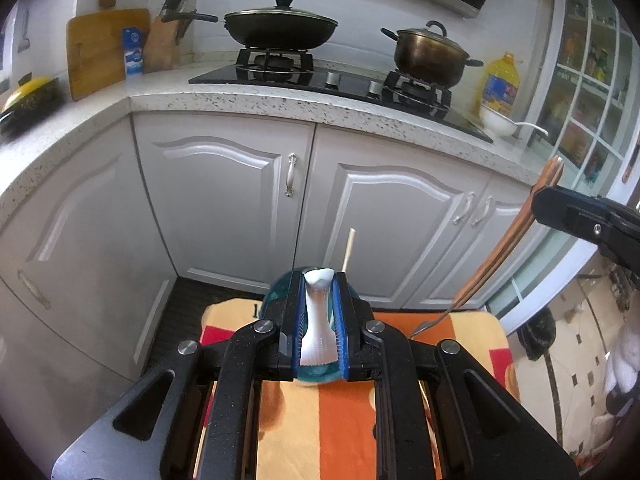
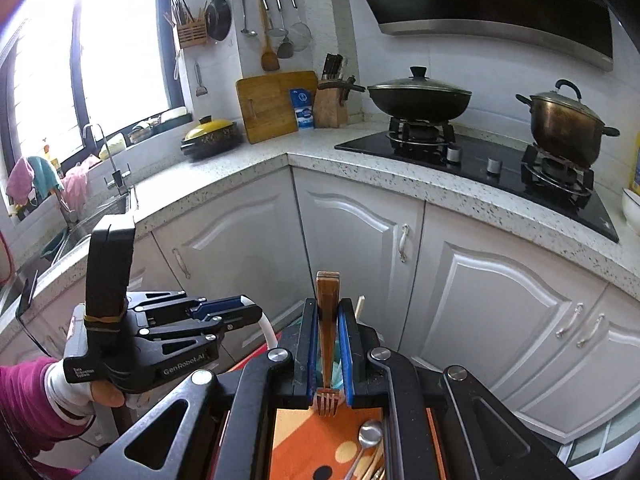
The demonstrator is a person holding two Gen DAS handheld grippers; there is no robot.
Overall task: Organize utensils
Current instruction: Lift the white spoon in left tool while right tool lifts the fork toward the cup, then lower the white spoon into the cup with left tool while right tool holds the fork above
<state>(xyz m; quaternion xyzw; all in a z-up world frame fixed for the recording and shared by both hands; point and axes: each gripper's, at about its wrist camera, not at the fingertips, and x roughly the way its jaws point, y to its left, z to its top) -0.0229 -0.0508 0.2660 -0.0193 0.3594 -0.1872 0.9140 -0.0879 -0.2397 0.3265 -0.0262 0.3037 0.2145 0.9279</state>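
Note:
My left gripper (image 1: 319,280) is shut on a white spoon (image 1: 318,320), whose handle runs along between the blue pads. Right under it stands a teal glass cup (image 1: 280,292) with a chopstick (image 1: 348,250) sticking out. My right gripper (image 2: 327,304) is shut on a wooden-handled fork (image 2: 327,320), tines toward the camera. The left wrist view shows that gripper (image 1: 560,208) at the right edge, the fork (image 1: 504,248) hanging slanted from it. In the right wrist view, the left gripper (image 2: 252,312) sits at the left with the white spoon (image 2: 270,334) curving down.
Below both grippers is a small table with an orange patterned cloth (image 1: 320,420). A metal spoon (image 2: 370,436) and chopsticks lie on it. Behind are white cabinets (image 1: 224,200), a speckled counter (image 1: 248,102), and a hob with a wok (image 1: 280,26) and pot (image 1: 428,54).

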